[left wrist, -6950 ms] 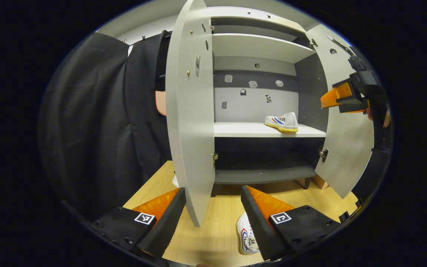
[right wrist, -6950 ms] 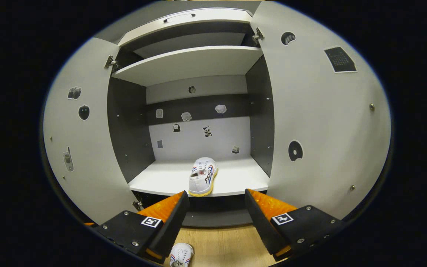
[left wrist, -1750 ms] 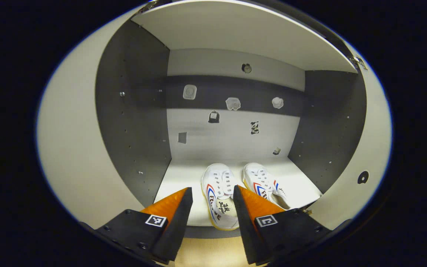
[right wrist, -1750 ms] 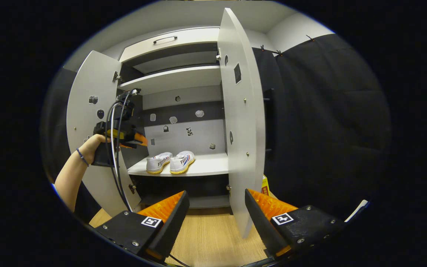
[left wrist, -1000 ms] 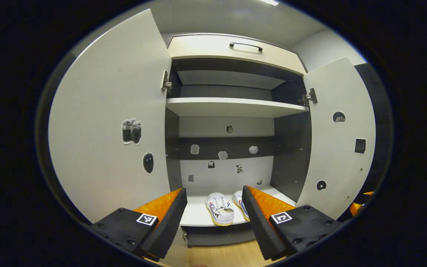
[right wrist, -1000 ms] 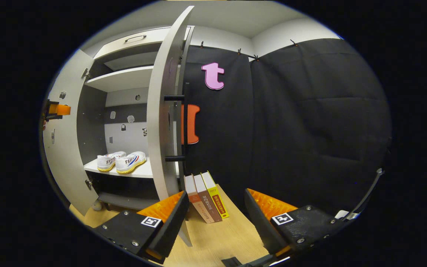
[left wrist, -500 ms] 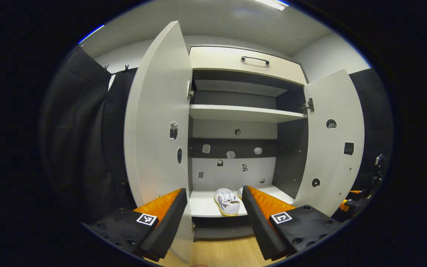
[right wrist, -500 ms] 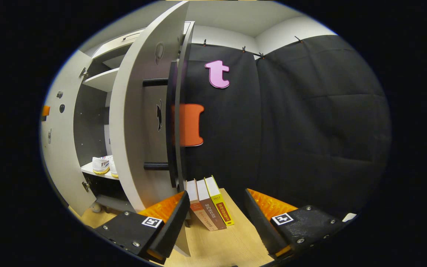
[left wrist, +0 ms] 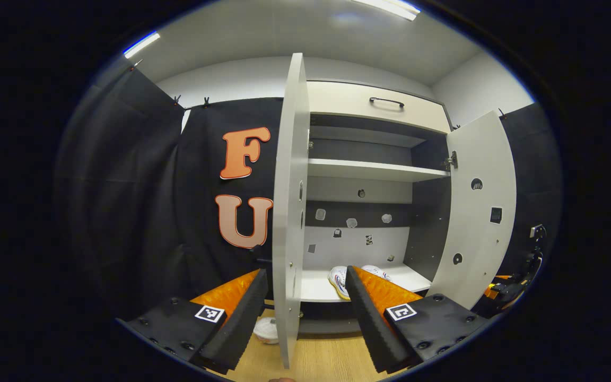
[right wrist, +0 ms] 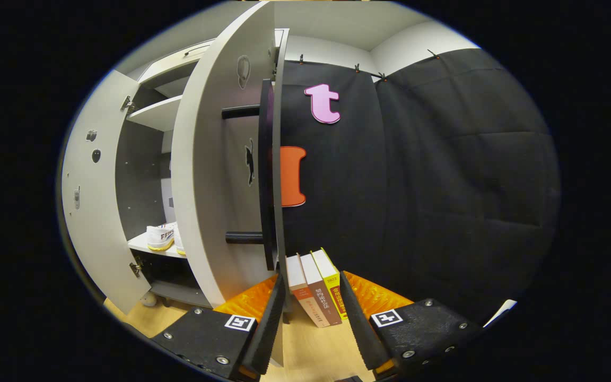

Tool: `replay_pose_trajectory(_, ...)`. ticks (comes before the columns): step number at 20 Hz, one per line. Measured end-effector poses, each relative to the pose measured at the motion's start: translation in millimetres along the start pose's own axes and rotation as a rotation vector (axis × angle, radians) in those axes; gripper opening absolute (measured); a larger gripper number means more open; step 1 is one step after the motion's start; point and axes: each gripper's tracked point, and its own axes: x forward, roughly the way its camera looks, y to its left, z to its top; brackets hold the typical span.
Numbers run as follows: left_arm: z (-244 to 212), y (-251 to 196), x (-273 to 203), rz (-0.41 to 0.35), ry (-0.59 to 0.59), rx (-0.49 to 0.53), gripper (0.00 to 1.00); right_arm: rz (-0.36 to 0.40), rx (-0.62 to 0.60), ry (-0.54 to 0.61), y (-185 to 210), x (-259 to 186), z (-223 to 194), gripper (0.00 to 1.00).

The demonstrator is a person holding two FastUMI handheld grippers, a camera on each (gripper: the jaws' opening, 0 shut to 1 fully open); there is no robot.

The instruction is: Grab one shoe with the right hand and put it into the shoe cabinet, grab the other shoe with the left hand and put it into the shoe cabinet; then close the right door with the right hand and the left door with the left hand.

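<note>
Both white canvas shoes with yellow soles (left wrist: 341, 279) sit side by side on the pale middle shelf (left wrist: 316, 289) of the grey-and-white shoe cabinet (left wrist: 374, 106). In the right gripper view their heels (right wrist: 161, 236) peek out past the door edge. So the shoe steps look done, and what is left is the doors, which both stand open.

Your right gripper (right wrist: 312, 307) has its fingers set narrowly apart, and the bottom corner of the white right door (right wrist: 215, 175) appears to sit in the gap between them. I cannot tell whether either finger touches the panel. Your left gripper (left wrist: 305, 307) is spread wide, and the free edge of the white left door (left wrist: 288, 212) appears between its fingers, edge-on, with no contact that I can see.

The risks, as I judge them:

- If you push low on the right door near its corner, a finger may slide off the thin edge.
- Three upright books, brown, dark red and yellow (right wrist: 313, 292), stand on the wooden floor (right wrist: 316, 350) just beside your right fingers. A sideways sweep could topple them.
- The black bar handle (right wrist: 243, 175) on the door's outer face could catch a finger as you swing.
- If both doors swing together, their edges may meet. The task asks for the right one first.
- A small white round object (left wrist: 266, 330) lies on the floor near the left door's foot, and might obstruct that door's swing.
</note>
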Motion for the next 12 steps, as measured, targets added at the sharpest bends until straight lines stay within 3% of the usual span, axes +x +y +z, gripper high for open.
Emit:
replay_pose_trajectory(4,3.7,29.8,-16.9,0.067,-0.006,0.001,0.95,0.066,-0.014,-0.010,35.9,3.7,1.1,0.65)
replay_pose_trajectory(5,4.2,37.2,-21.9,0.084,-0.007,0.003,0.95,0.083,-0.007,-0.008,44.4,6.2,0.3,0.75)
replay_pose_trajectory(6,4.2,45.9,-27.3,0.103,-0.008,0.007,0.95,0.101,0.003,-0.004,53.2,8.2,-0.1,0.65)
replay_pose_trajectory(12,4.8,77.5,-52.4,0.169,0.002,0.016,0.95,0.157,0.004,0.001,90.4,23.5,0.3,0.70)
